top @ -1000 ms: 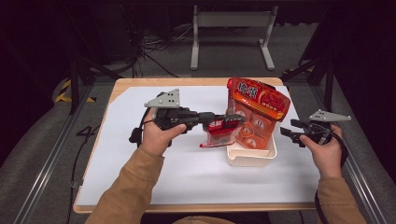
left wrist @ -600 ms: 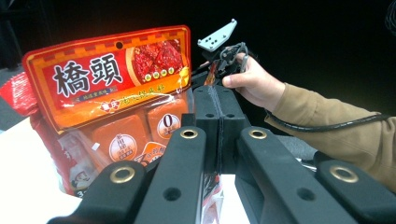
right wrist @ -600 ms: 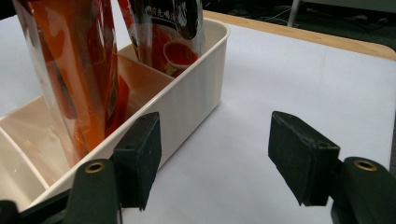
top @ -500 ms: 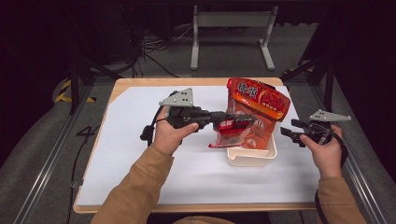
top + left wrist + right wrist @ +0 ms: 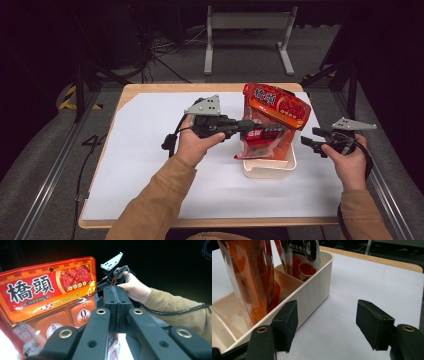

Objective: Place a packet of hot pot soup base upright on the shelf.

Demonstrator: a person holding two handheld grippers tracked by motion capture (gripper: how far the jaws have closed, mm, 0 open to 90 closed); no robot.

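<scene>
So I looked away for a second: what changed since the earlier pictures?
The left tongs, shut on a small red packet, carried it rightward, over the white bin. The right tongs stayed open beside the bin; the big red pouch stayed standing in it.

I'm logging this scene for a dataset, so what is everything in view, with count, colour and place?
large snack bag: one, red-orange, standing at the far end of the bin
small packet: one, red and clear, over the bin, pinched by the left tool
bin: one, cream, right of table centre
table: one, wooden rim, white top
frame: one, grey metal, on the floor beyond the table
left tool: one, black, shut on the small packet
right tool: one, black, open, right of the bin
sleeves: two, tan, near edge
</scene>
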